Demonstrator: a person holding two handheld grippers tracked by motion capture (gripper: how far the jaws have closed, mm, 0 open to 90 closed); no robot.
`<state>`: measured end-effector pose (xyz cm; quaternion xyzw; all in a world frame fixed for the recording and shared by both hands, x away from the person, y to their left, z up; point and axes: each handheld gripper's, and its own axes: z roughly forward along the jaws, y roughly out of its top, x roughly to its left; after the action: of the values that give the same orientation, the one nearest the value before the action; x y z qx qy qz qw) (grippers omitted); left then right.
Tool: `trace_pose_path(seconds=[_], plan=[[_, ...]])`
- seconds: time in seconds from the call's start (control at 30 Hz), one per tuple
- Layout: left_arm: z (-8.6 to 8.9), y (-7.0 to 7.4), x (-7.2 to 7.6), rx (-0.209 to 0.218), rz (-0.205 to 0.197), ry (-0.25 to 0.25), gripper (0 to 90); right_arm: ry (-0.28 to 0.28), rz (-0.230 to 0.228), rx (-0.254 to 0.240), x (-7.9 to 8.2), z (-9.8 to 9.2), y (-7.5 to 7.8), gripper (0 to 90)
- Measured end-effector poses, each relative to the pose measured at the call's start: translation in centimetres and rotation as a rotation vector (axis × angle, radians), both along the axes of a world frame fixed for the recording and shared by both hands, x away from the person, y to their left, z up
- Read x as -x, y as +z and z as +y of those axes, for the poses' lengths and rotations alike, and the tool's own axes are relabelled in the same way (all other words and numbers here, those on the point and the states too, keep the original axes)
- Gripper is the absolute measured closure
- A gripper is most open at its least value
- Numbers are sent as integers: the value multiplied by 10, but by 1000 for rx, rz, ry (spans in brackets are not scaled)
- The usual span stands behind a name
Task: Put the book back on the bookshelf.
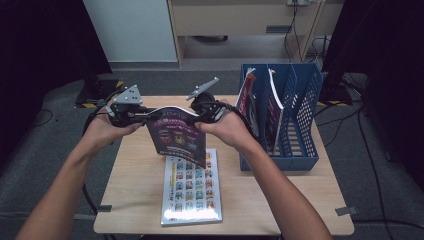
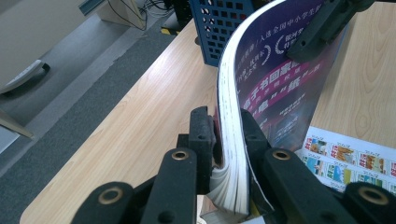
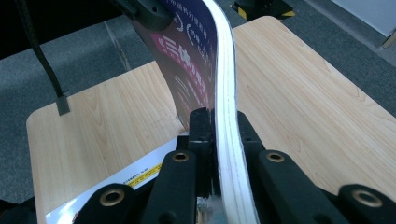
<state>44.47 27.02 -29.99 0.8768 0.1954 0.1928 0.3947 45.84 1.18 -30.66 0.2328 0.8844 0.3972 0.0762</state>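
A purple-covered book (image 1: 177,135) hangs upright over the wooden table (image 1: 135,185), held by its two upper corners and bowed between them. My left gripper (image 1: 150,117) is shut on its left corner; the left gripper view has both pads clamping the page block (image 2: 229,126) beside the purple cover (image 2: 275,79). At the opposite corner my right gripper (image 1: 200,116) is shut on the same book (image 3: 196,60), its jaws pressed on the white page edge (image 3: 224,123). The other gripper's jaw appears far off in each gripper view.
A second book (image 1: 192,187) with a grid of small pictures lies flat on the table under the held one. A blue file rack (image 1: 300,115) with books stands at the table's right side. Dark carpet surrounds the table.
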Motion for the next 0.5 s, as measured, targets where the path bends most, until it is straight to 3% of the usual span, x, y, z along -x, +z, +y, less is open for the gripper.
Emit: trace_pose_path(seconds=[0.5], plan=[[0,0,0,7,2,1,791,3,0,18,-1,4,0,839]])
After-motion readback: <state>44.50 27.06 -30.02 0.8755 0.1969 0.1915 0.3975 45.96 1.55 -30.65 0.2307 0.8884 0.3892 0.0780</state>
